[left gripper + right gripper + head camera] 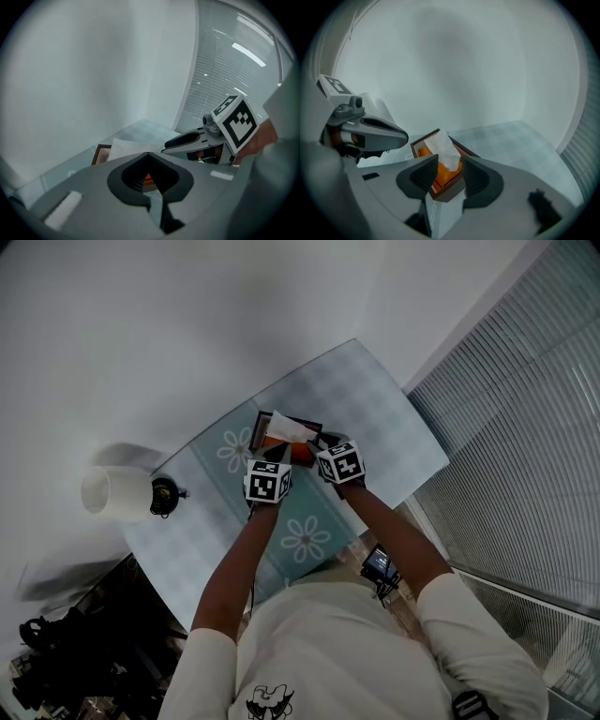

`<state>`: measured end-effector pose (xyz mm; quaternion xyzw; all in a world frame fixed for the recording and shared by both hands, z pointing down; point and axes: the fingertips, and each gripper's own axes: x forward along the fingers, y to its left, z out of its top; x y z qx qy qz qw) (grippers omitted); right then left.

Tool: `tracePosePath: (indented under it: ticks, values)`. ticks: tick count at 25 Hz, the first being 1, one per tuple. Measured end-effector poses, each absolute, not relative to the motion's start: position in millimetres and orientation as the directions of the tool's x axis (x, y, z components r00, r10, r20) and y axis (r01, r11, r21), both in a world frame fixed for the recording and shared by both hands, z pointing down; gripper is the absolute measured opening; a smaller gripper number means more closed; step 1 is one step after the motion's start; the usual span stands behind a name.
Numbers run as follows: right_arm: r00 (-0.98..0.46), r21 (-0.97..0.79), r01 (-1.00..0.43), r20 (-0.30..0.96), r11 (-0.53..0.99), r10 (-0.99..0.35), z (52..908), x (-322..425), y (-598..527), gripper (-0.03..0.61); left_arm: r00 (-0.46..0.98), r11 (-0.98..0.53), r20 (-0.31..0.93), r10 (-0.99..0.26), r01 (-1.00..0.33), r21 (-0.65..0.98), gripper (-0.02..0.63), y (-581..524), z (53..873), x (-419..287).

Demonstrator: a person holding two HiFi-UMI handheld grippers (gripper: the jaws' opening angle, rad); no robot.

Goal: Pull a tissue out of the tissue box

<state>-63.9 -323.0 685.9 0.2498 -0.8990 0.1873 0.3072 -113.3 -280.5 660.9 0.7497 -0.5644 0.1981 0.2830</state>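
A pale wall backs a glass worktop (375, 409) patterned with flowers. At the far left of the head view a white lamp (108, 491) stands on it, with a small dark object (166, 493) just beside the lamp.

The left gripper (147, 157) is held low over the worktop, near the left side of the tissue box (440, 180). Its own view shows the jaw tips meeting, with a spade-shaped gap behind them. Nothing is clamped there, and only a sliver of the orange box top shows through the gap.

The dark-rimmed tissue box sits near the middle of the worktop. A white tissue (444, 149) stands up out of its orange top.

The right gripper (450, 161) comes in from the box's right side. Its jaws stand apart, with a corner of the box and the lower end of the tissue between the two pads. Whether the pads touch either one cannot be told.

Slatted blinds (525, 427) fill the room's right side.
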Motion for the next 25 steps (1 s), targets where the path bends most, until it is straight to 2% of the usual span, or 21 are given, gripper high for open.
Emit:
tracePosePath:
  ticks: [3,9,11,12,25]
  values:
    - [-0.679,-0.182,-0.563,0.658,0.806,-0.326,694,-67,-327,0.176,0.286,-0.200,0.623,-0.728,-0.958,0.207,0.006,-280,663,-113]
    - [-0.670,-0.164,-0.551,0.671,0.818,-0.317,702,-76,-337,0.174,0.283,-0.191,0.627,-0.726,-0.958,0.212,0.006,-281,667,-116]
    - [-0.660,-0.148,-0.552,0.679,0.821,-0.321,702,-76,-337,0.040,0.282,-0.182,0.628,-0.725,-0.958,0.220,0.006,-280,668,-118]
    - [-0.653,-0.138,-0.556,0.683,0.820,-0.328,701,-75,-337,0.015,0.282,-0.180,0.630,-0.724,-0.958,0.222,0.006,-280,668,-119]
    - [-0.682,-0.136,-0.554,0.641,0.821,-0.353,672,-78,-318,0.014,0.270,-0.176,0.604,-0.750,-0.962,0.210,0.006,-271,655,-124]
